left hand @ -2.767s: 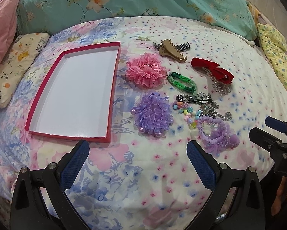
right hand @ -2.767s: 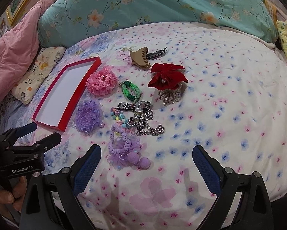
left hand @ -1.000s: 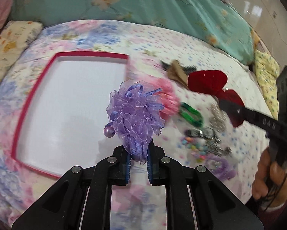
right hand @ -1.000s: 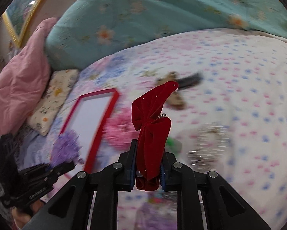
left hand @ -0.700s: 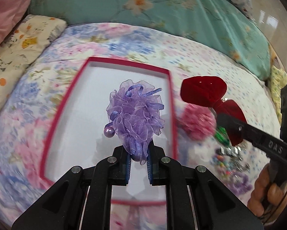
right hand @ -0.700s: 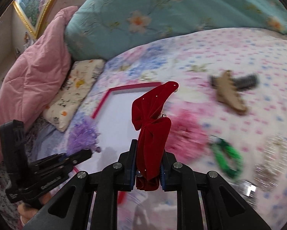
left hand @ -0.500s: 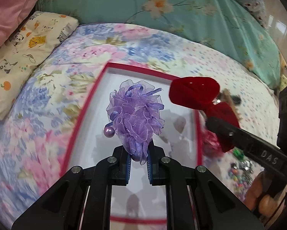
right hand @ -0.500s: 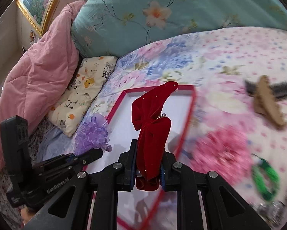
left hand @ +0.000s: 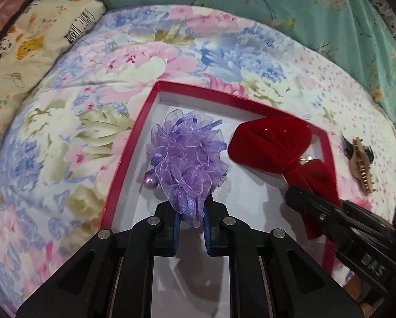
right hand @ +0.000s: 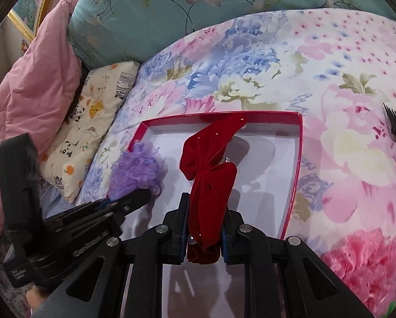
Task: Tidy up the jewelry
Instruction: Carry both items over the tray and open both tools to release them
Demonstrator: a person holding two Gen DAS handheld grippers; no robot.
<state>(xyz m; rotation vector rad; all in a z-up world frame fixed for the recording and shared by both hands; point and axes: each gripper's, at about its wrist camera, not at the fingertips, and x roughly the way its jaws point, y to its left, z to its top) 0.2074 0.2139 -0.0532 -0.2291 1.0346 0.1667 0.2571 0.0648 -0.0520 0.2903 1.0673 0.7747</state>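
Observation:
My left gripper (left hand: 191, 228) is shut on a purple ruffled hair flower (left hand: 187, 159) and holds it over the far left part of the red-rimmed white box (left hand: 134, 143). My right gripper (right hand: 203, 235) is shut on a red velvet bow (right hand: 211, 169) and holds it over the middle of the same box (right hand: 298, 159). In the left wrist view the bow (left hand: 277, 143) hangs to the right of the purple flower. In the right wrist view the purple flower (right hand: 137, 169) is at the left, held by the left gripper (right hand: 126, 204).
The box lies on a floral bedspread (left hand: 65, 122). A tan claw clip (left hand: 362, 167) lies right of the box. A pink hair flower (right hand: 364, 265) lies at the lower right. A panda pillow (right hand: 86, 127), a pink quilt (right hand: 28, 92) and teal pillows (right hand: 171, 8) border the bed.
Both grippers have moved left and forward with their items, from beside the box to over its inside. The jaws stayed shut on the purple flower and the red bow.

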